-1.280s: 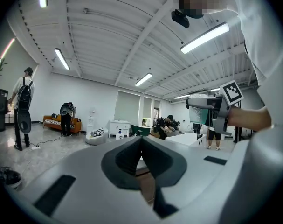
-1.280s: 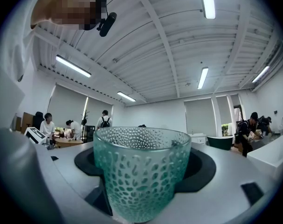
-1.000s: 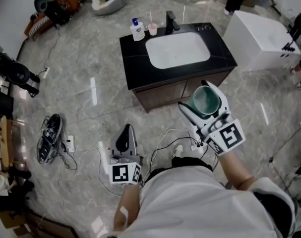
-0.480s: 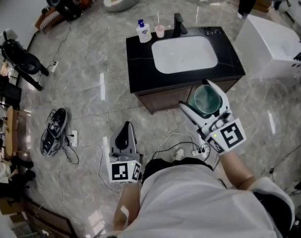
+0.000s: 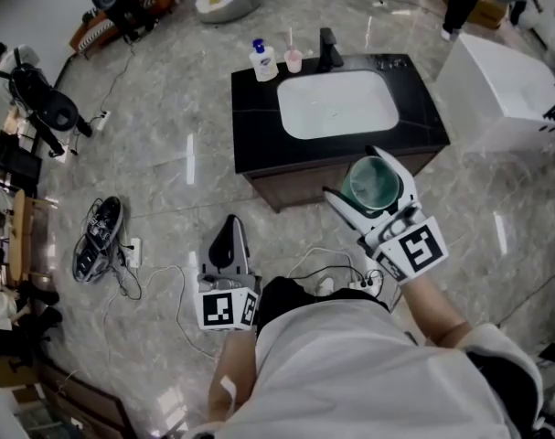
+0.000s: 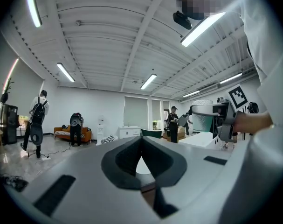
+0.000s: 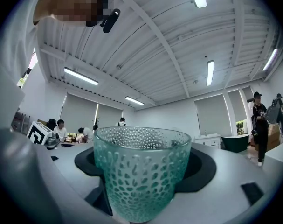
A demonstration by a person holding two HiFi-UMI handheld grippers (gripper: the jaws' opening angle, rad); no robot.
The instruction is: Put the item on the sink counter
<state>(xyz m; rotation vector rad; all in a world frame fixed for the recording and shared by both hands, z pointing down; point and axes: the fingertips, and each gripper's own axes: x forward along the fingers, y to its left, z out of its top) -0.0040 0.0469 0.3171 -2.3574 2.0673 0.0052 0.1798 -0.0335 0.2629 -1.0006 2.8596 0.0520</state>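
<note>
A teal dimpled glass cup (image 5: 373, 183) (image 7: 141, 171) stands upright between the jaws of my right gripper (image 5: 368, 190), which is shut on it, just in front of the black sink counter (image 5: 254, 122) with its white basin (image 5: 336, 105). My left gripper (image 5: 228, 245) hangs lower left, over the floor, jaws shut with nothing between them (image 6: 141, 164). The right gripper with the cup also shows at the right of the left gripper view, cup (image 6: 203, 118).
At the counter's back edge stand a soap bottle (image 5: 262, 61), a small pink cup (image 5: 293, 59) and a black tap (image 5: 328, 48). A white tub (image 5: 506, 90) is to the right. Cables and a power strip (image 5: 346, 286) lie on the floor at my feet.
The view has shifted slightly; the right gripper with the cup has edged a little up toward the counter's front. The left gripper holds its place.
</note>
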